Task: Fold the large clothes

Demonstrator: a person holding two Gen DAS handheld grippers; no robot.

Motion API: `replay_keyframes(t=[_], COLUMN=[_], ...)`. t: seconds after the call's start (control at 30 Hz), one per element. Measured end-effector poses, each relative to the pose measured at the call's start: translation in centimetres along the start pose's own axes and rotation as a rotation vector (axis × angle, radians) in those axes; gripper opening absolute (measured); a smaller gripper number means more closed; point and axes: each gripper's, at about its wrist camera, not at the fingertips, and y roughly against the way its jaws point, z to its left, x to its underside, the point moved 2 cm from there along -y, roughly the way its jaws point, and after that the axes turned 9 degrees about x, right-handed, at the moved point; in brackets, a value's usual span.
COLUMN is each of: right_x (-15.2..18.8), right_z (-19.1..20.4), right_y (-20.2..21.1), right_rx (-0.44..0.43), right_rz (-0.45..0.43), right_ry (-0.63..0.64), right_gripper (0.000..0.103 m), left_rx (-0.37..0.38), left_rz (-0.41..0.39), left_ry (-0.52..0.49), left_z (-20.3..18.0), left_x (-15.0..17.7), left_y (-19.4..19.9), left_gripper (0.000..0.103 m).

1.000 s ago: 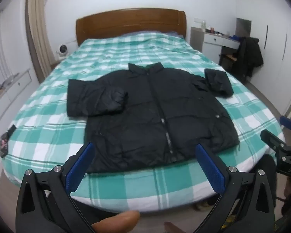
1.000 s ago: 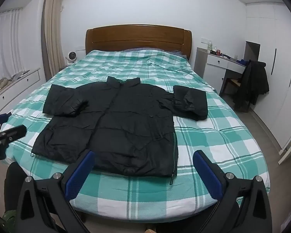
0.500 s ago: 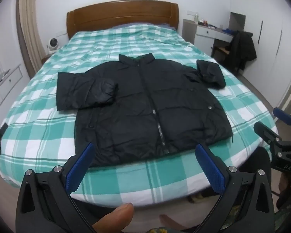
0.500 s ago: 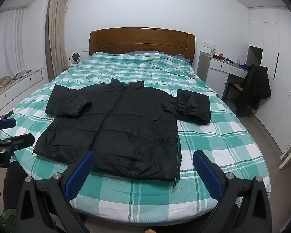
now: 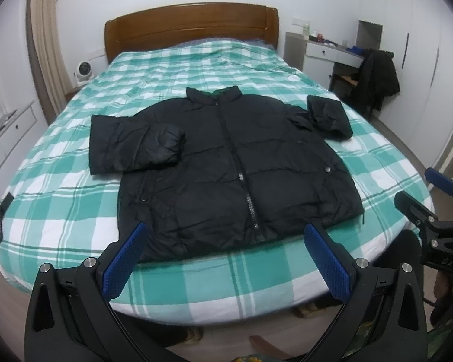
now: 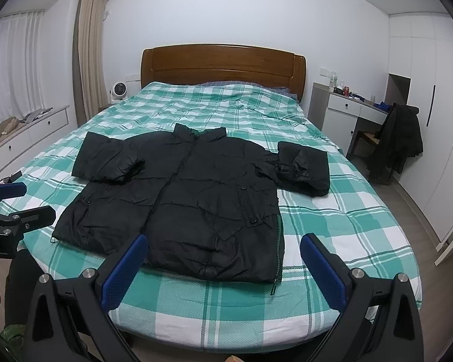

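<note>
A: While both tools wait short of the bed's near edge, what is listed?

B: One black quilted puffer jacket (image 5: 226, 163), front up, zipped, collar far; both sleeves doubled inward, so the body likely folds next. It lies flat on the green-and-white checked bed (image 5: 196, 69).

A: And the tools?

B: Left hand-held gripper (image 5: 226, 259), jaws spread wide, holding nothing. Right hand-held gripper (image 6: 223, 265), likewise spread and empty, near the hem.

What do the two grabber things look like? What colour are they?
The left gripper and the right gripper look the same: black plastic arms shaped like open triangles, silver round bolts at the joints, and flat blue bumpy pads on the fingers. White letters are printed on their black bodies.
</note>
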Motion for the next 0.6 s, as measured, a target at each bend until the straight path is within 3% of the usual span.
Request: replay_keyframes(t=[0.6], right_x=[0.14], right_z=[0.65], right_y=[-0.32], right_rx=[-0.004], right_rz=[0.004], right_ry=[0.012], right_gripper=[0.103], left_rx=[0.008], left_rz=[0.030], left_ry=[0.015], left_z=[0.03], left_x=[0.23], left_y=[-0.84], left_gripper=[0.103])
